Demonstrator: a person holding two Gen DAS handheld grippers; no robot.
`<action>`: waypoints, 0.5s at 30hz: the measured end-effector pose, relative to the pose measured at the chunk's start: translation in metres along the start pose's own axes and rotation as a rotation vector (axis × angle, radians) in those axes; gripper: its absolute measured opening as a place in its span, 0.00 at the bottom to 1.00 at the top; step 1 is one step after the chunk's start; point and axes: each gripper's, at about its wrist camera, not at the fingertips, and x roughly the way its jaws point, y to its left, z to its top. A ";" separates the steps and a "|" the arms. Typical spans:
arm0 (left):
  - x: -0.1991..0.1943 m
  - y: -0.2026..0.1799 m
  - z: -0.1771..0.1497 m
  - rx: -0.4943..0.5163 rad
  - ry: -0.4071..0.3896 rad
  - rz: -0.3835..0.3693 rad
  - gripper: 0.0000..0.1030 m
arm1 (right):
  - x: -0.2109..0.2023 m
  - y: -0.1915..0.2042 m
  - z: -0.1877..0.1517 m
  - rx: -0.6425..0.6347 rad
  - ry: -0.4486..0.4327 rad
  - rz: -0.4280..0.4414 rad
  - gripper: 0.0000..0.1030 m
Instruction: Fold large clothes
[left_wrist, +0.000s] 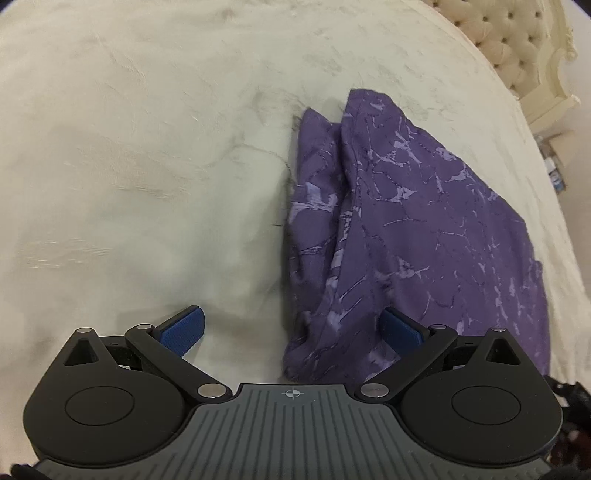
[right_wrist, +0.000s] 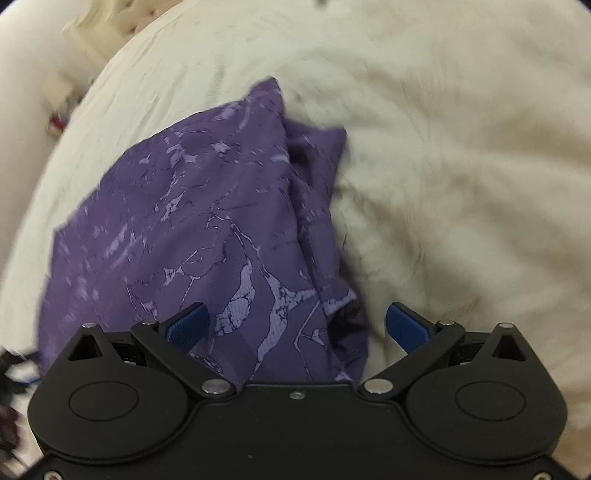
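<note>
A purple garment with a pale marbled print (left_wrist: 413, 229) lies folded into a compact bundle on a cream bedspread (left_wrist: 129, 166). In the left wrist view it fills the right half, and its near left edge reaches between my fingers. My left gripper (left_wrist: 291, 325) is open just above that near edge, holding nothing. The same garment (right_wrist: 192, 221) shows in the right wrist view at left and centre on the bedspread (right_wrist: 461, 184). My right gripper (right_wrist: 295, 325) is open over the garment's near right corner, and it is empty. The right wrist view is motion-blurred.
A cream tufted headboard (left_wrist: 509, 44) stands at the far right in the left wrist view, with small items (left_wrist: 554, 166) beyond the bed edge. The plush bedspread spreads wide to the left of the garment there, and to the right in the right wrist view.
</note>
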 end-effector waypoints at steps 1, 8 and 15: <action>0.006 -0.001 0.004 -0.001 0.005 -0.017 1.00 | 0.008 -0.004 0.002 0.036 0.016 0.024 0.99; 0.038 -0.012 0.029 0.001 0.007 -0.109 1.00 | 0.044 0.000 0.020 0.104 0.058 0.166 1.00; 0.053 -0.043 0.042 0.112 0.056 -0.062 0.99 | 0.055 0.005 0.029 0.155 0.040 0.218 1.00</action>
